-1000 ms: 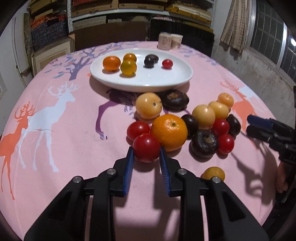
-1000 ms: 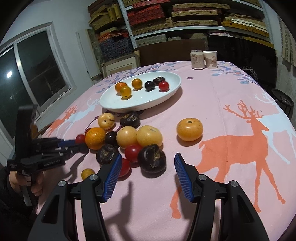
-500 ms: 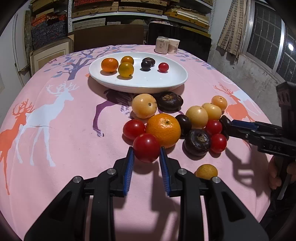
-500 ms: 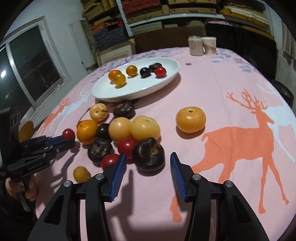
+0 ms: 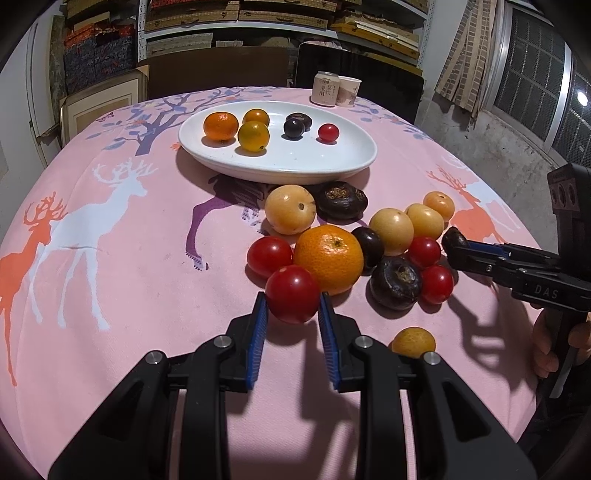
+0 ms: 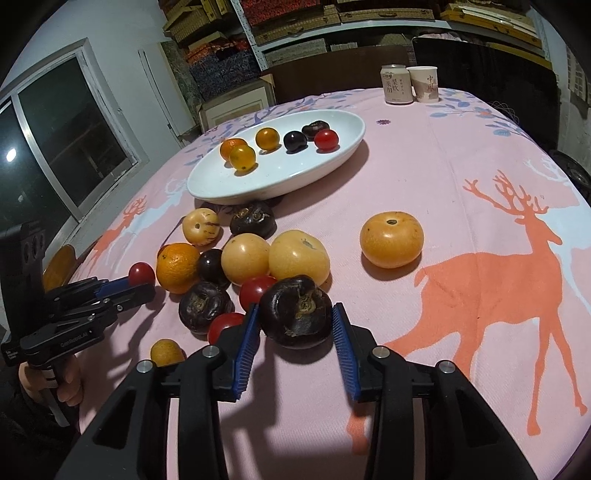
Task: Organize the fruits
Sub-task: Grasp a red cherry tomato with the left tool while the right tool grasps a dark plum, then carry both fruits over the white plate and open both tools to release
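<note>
A: Pink deer-print tablecloth (image 5: 110,295), storage shelves (image 5: 236,14) behind. Nearest first: left gripper (image 5: 291,314)?

B: Jaws narrowed onto a red cherry tomato (image 5: 292,293), both blue pads against its sides. Looks gripped; can't tell if it's off the cloth. A small yellow-orange fruit (image 5: 413,341) sits just right of the fingers, loose.

A: Right gripper (image 6: 295,321)?

B: Jaws wider, straddling a dark wrinkled fruit (image 6: 295,310). Left pad touching or nearly so; on the right I can't tell contact from a sliver of gap. I'd call it closing, not confirmed held.

A: Further out?

B: The unsorted pile: big orange (image 5: 328,258), more red tomatoes (image 5: 269,256), dark fruits (image 5: 395,282), pale yellow ones (image 5: 290,209), all bunched and touching. One orange persimmon-like fruit (image 6: 391,239) sits apart on the right.

A: And the plate?

B: White oval plate (image 5: 295,162) beyond the pile, holding six: an orange, two yellow-orange, two dark, one red tomato. Roughly lined up by colour along the far side.

A: Progress?

B: Early, by my guess. Six on the plate, well over a dozen on the cloth. Two look like the next to go. Can (image 6: 396,85) and paper cup (image 6: 424,84) at the far edge, not involved.
</note>
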A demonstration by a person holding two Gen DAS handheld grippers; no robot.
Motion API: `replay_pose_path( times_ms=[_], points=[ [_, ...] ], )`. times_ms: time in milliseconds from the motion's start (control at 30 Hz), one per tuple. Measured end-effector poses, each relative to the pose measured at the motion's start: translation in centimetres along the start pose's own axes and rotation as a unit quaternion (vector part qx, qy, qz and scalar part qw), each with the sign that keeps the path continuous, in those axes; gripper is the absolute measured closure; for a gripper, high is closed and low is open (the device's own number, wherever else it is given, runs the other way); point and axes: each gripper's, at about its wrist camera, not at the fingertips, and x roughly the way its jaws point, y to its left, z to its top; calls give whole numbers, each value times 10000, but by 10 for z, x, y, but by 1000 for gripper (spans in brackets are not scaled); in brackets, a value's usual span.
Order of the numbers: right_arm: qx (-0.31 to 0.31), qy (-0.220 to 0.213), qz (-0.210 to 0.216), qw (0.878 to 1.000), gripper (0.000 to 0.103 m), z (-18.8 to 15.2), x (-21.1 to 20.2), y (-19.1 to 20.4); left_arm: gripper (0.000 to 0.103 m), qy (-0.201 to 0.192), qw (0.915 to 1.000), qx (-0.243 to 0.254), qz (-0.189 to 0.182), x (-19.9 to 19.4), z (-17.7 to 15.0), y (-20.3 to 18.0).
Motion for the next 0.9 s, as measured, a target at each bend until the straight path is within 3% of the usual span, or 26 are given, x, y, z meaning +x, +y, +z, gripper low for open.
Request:
replay_pose_path(
  times_ms=[367,500,733,900],
  points=[
    [36,-316,156,9994,63,0,-14,-1,76,-261,9996,69,-13,-11,0,-2],
    [124,-232,266,9993,63,8,-15,-2,76,-299,9995,-4,-81,-18,9,2],
    [-459,-474,111,9978,63,66,-28,21,76,-457,9988,69,138,-21,60,14],
    [-860,-423,-177,9952,63,123,-3,39,76,-480,9984,92,272,4,109,26]
  ],
)
